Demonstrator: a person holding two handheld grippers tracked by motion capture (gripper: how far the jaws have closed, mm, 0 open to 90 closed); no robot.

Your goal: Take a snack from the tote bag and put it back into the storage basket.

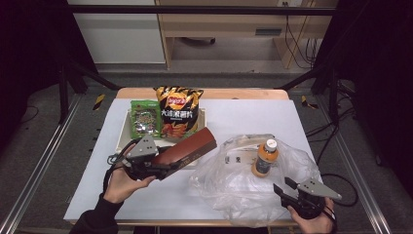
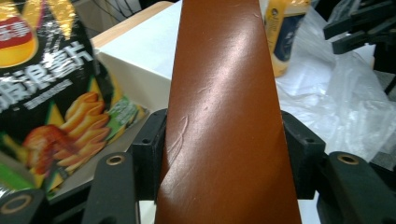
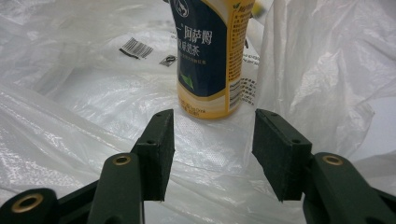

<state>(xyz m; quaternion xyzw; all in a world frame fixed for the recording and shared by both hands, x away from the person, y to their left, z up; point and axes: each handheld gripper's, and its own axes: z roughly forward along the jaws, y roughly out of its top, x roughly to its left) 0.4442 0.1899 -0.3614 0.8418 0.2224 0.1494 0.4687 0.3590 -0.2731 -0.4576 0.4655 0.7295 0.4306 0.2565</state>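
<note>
The left claw (image 1: 163, 168) is clamped on a brown box (image 1: 187, 151); the right claw (image 1: 285, 187) stands apart near the tea bottle (image 1: 265, 157) on the plastic bag (image 1: 234, 185).

Lab: black frame (image 1: 78, 73), trailing cables (image 1: 302, 44).

The bottle (image 1: 265, 158) stands in the plastic bag (image 1: 234, 187), right of the tray (image 1: 122, 134) holding two snack bags (image 1: 179, 111).

A long glossy brown rectangular box (image 1: 187, 148) hangs tilted above the surface, far end pointing toward two o'clock.
</note>
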